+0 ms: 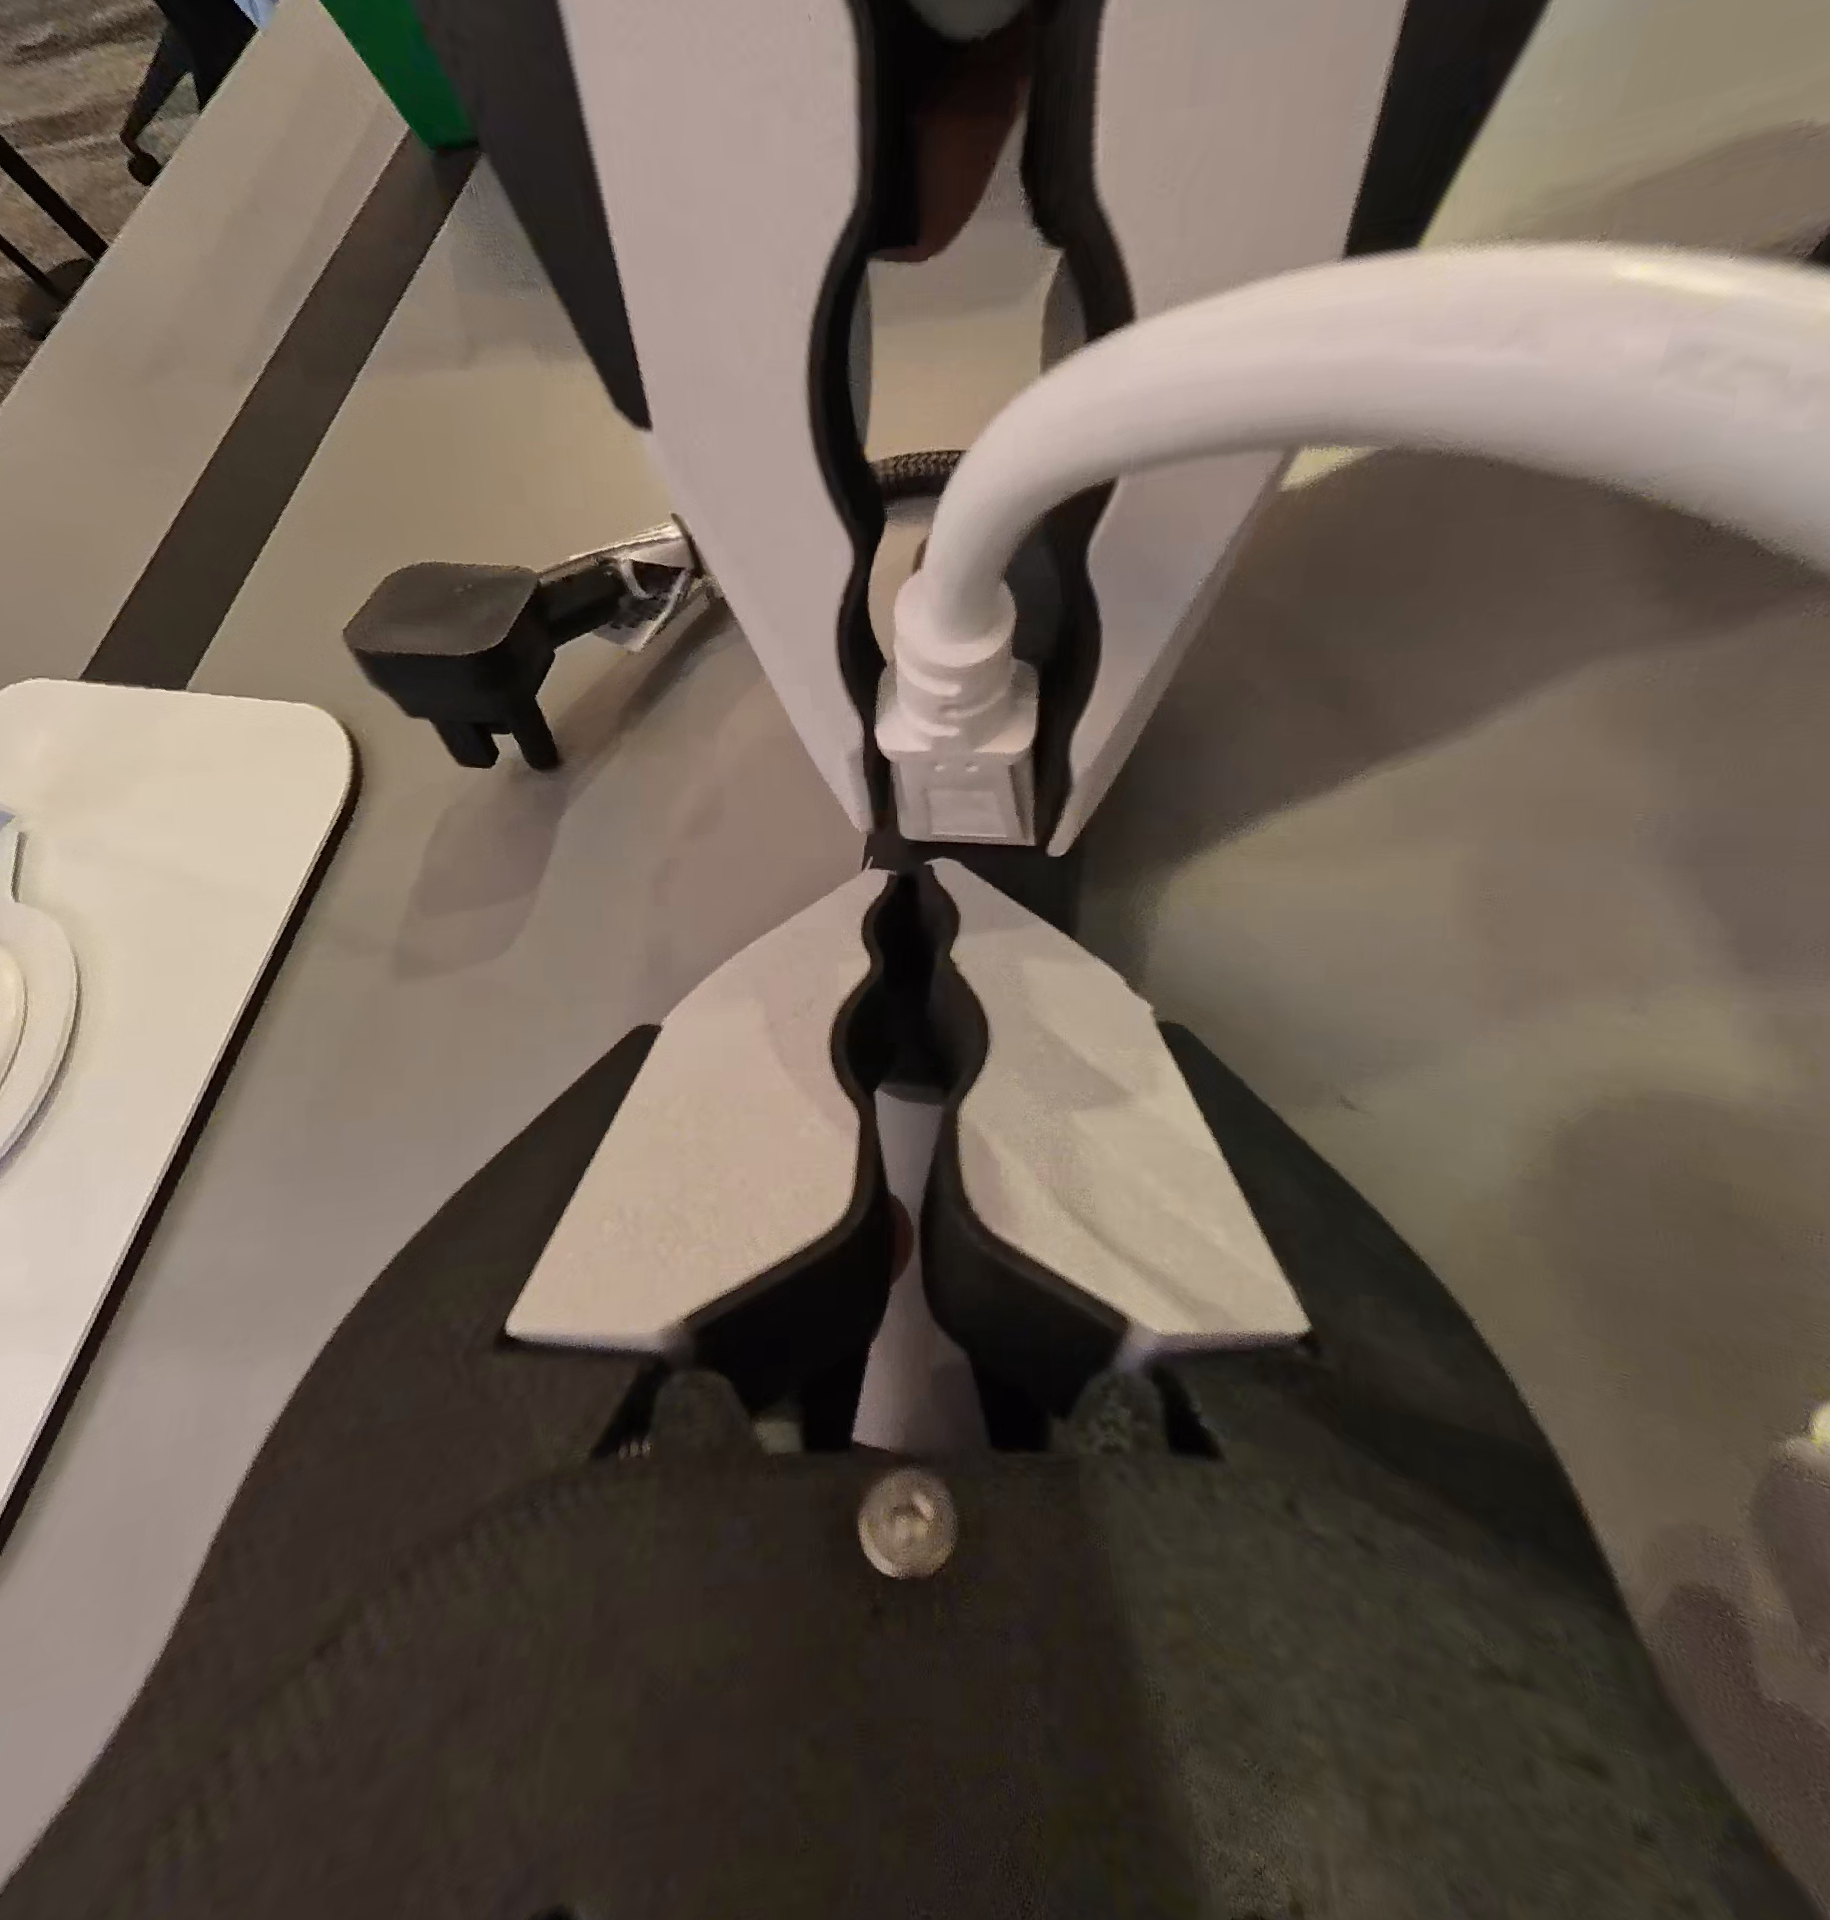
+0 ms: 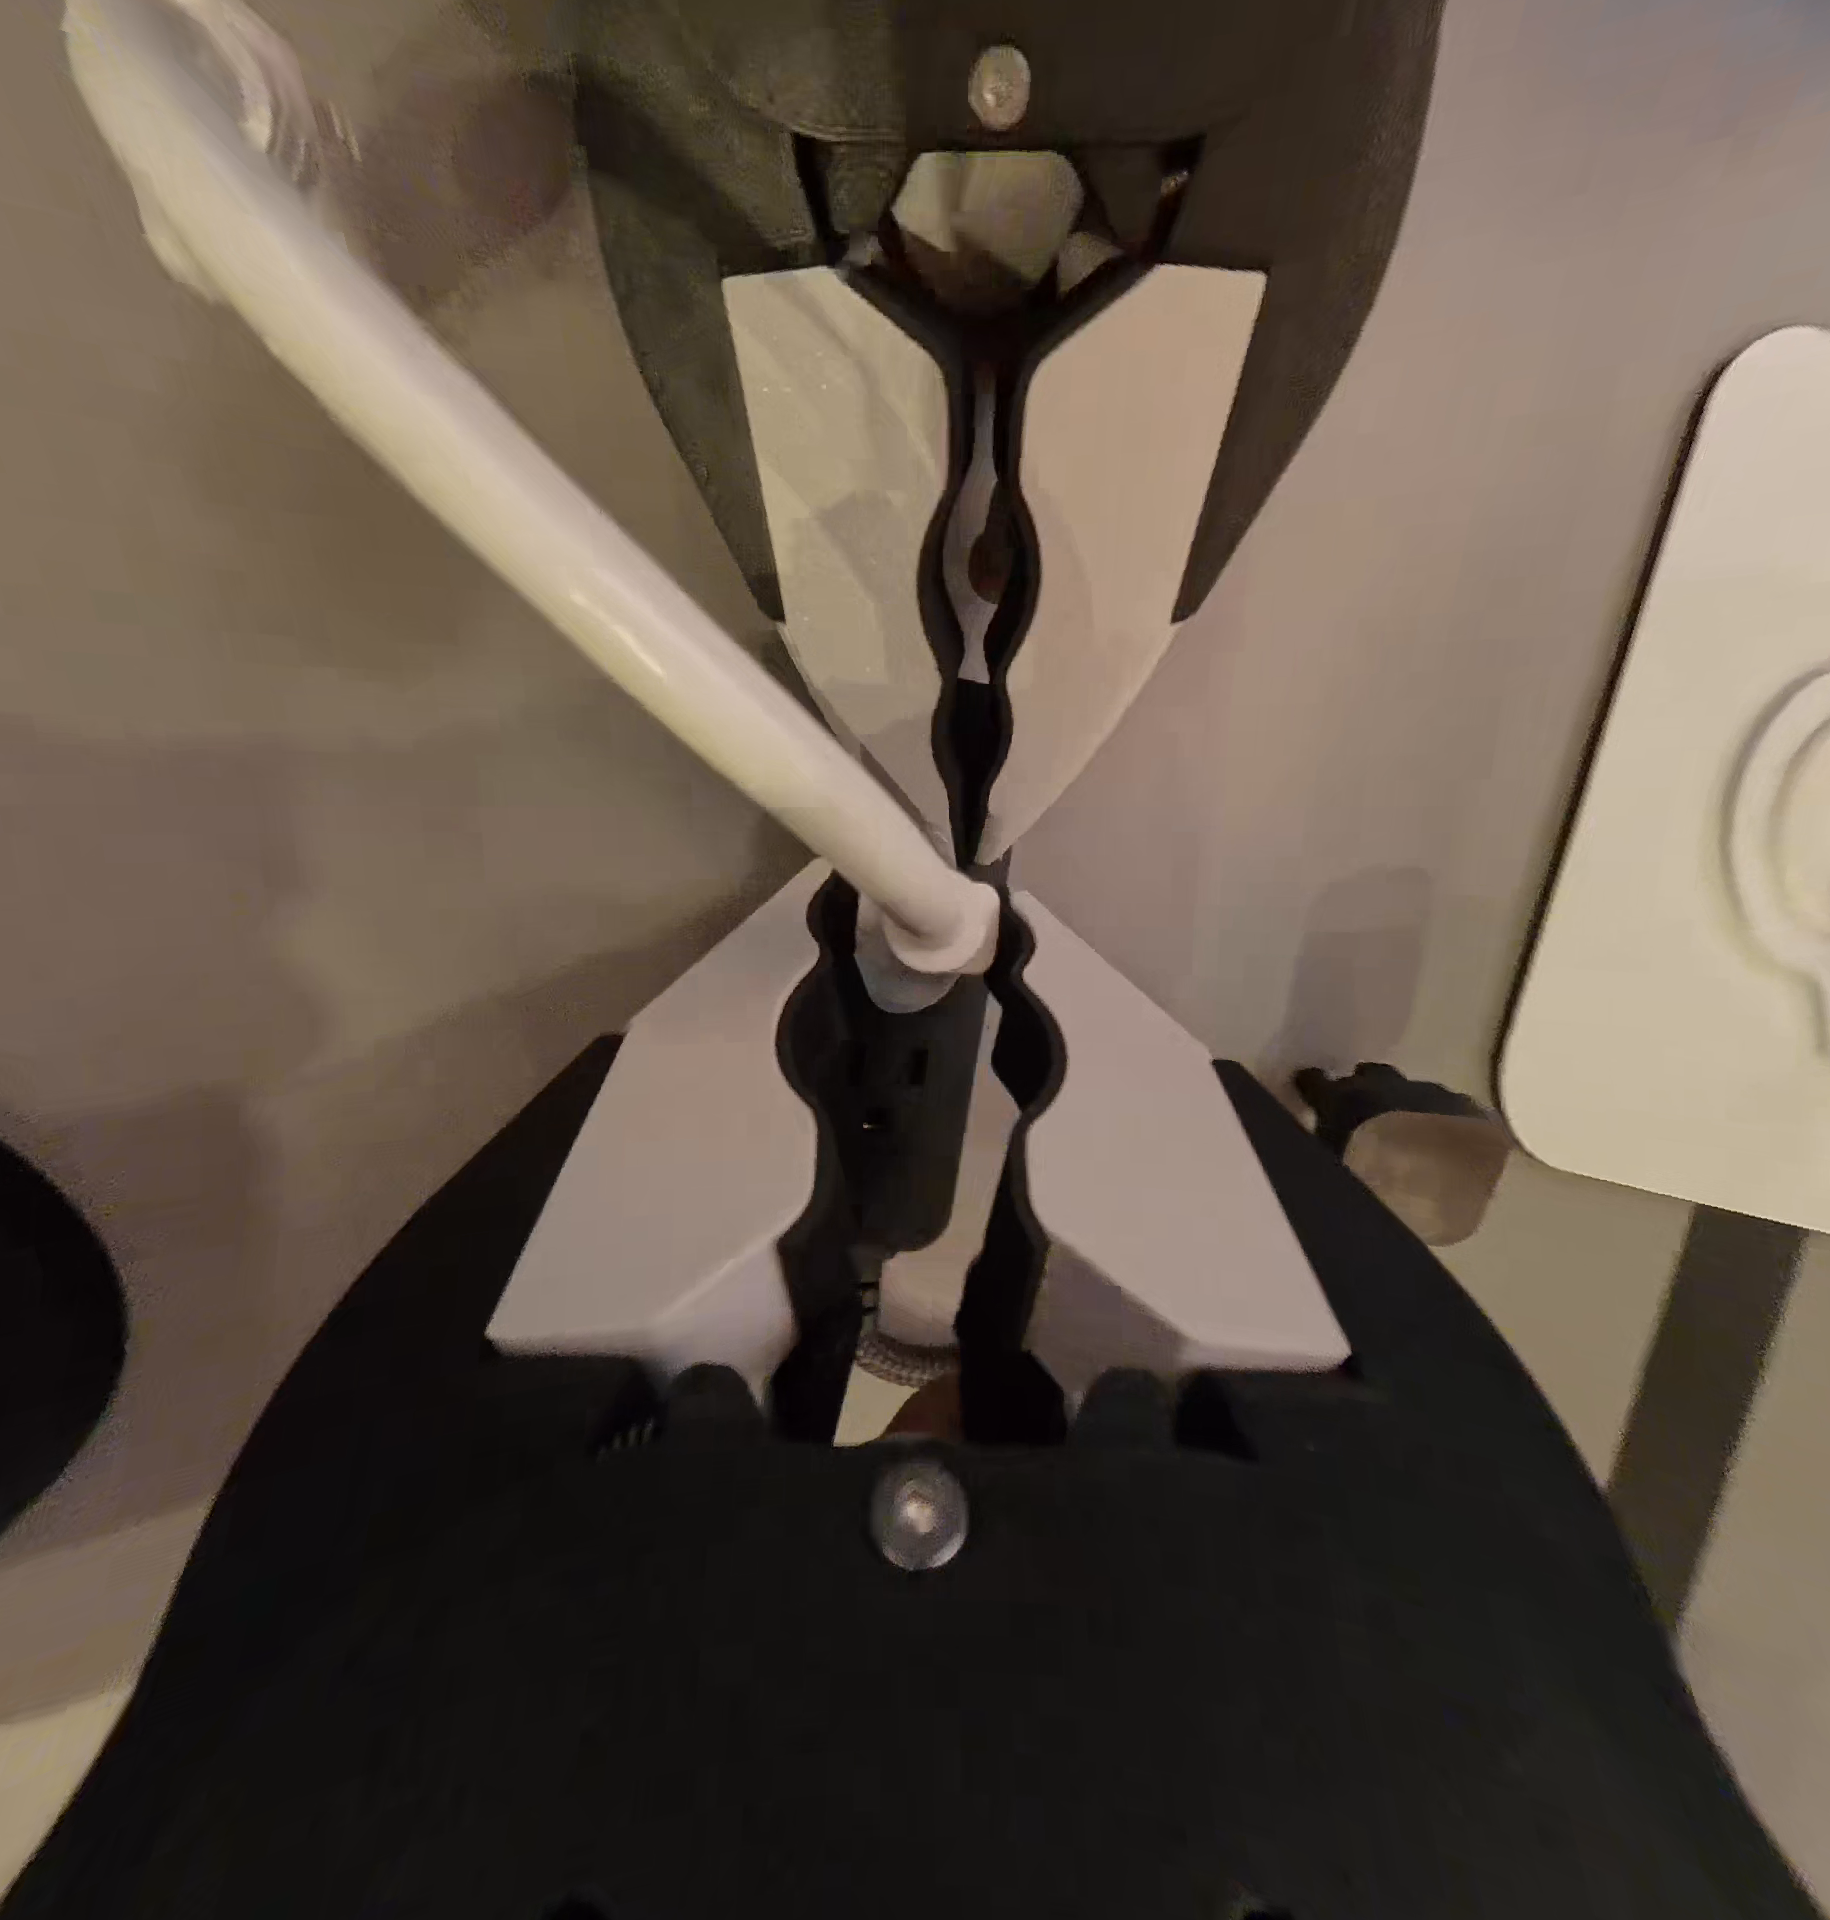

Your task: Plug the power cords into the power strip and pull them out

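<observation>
- Right gripper (image 2: 923,914): fingers clamped on white plug (image 1: 958,769); white cord (image 1: 1306,343) arcs away.
- Left gripper (image 1: 895,878): fingertips together, facing right gripper tip-to-tip.
- Black plug (image 1: 454,649) lies beyond, left.

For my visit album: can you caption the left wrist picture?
Two grippers meet tip to tip; the far one clasps a white plug, and a black plug lies loose on the grey table.

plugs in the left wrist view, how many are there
2: a white plug in the right gripper, a black plug lying on the table left of it. Others may be hidden.
</observation>
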Demonstrator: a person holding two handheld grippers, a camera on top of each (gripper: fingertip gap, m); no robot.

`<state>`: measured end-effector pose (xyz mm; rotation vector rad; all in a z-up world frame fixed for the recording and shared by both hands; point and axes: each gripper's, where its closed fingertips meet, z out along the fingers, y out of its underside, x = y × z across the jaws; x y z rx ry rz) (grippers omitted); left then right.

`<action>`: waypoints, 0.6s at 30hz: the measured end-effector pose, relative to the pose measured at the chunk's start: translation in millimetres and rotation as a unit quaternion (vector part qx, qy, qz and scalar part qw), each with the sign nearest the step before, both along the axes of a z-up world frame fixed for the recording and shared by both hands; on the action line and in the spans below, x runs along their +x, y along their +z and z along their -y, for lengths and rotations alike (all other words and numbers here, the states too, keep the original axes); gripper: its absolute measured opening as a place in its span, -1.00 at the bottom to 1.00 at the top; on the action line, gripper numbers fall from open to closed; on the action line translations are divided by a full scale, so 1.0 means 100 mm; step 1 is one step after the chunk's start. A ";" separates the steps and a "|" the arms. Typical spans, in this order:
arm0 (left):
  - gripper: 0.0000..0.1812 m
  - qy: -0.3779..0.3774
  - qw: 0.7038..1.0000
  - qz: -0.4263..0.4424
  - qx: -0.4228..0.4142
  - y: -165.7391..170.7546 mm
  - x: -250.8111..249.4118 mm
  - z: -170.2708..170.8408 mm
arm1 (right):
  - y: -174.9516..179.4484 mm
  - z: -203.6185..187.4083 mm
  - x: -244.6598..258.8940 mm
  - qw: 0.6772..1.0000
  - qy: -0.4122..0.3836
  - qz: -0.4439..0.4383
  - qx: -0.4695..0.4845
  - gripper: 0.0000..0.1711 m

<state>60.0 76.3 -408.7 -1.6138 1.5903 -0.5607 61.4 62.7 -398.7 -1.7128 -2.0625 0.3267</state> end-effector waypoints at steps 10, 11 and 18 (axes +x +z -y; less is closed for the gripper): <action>-0.98 -0.002 1.000 0.001 0.003 0.00 0.03 -0.01 | 0.03 0.00 -0.01 0.989 -0.049 -0.072 -0.117 -0.75; -0.98 0.000 1.000 0.001 0.002 0.00 0.03 -0.01 | 0.04 -0.01 -0.01 0.984 -0.059 -0.086 -0.143 -0.75; -0.98 -0.003 1.000 0.001 0.004 0.00 0.04 -0.02 | 0.02 -0.01 0.00 0.996 -0.040 -0.060 -0.056 -0.75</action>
